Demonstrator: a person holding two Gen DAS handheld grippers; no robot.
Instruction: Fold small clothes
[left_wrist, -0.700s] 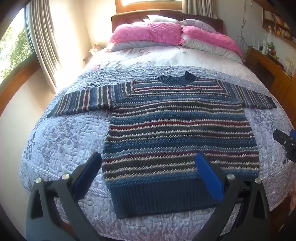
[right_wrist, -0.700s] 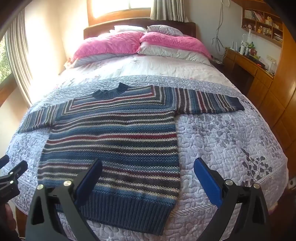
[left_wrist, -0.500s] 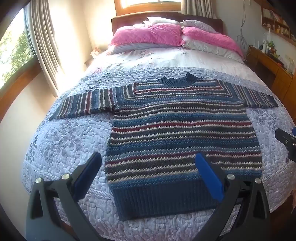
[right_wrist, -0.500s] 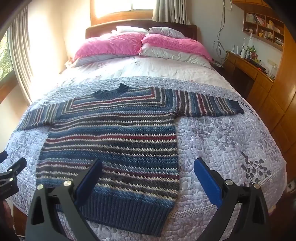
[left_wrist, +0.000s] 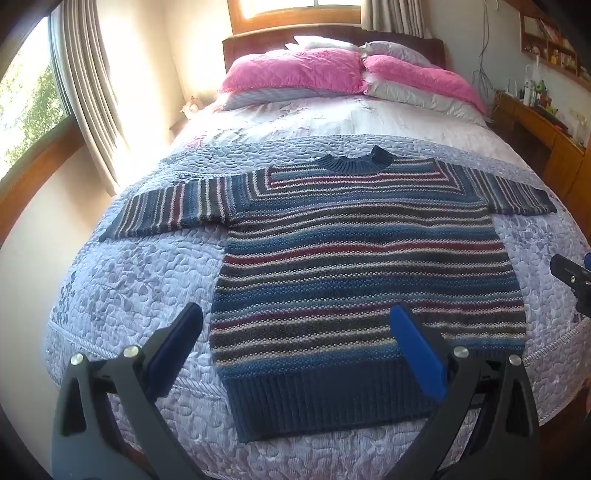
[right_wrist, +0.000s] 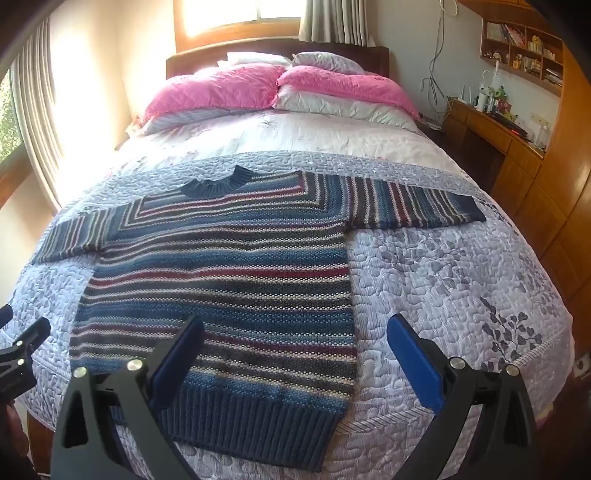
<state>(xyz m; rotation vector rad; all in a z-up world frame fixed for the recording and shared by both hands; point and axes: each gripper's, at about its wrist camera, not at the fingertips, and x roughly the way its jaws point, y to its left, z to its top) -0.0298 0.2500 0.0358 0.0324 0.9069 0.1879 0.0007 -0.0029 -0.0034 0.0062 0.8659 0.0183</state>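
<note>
1. A striped knit sweater (left_wrist: 365, 266) lies flat and unfolded on a lilac quilted bedspread (left_wrist: 122, 280), sleeves spread left and right, collar at the far end.
2. The left gripper (left_wrist: 295, 347) hangs above the near hem, its blue pads wide apart and holding nothing.
3. The right gripper (right_wrist: 295, 350) hangs above the hem's right corner, likewise spread and holding nothing.
4. Pink pillows (right_wrist: 218, 90) sit at the far headboard.

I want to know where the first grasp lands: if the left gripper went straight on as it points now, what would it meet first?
Probably the striped sweater, low on its body near the ribbed hem; the left gripper is open, and depth is uncertain.
</note>
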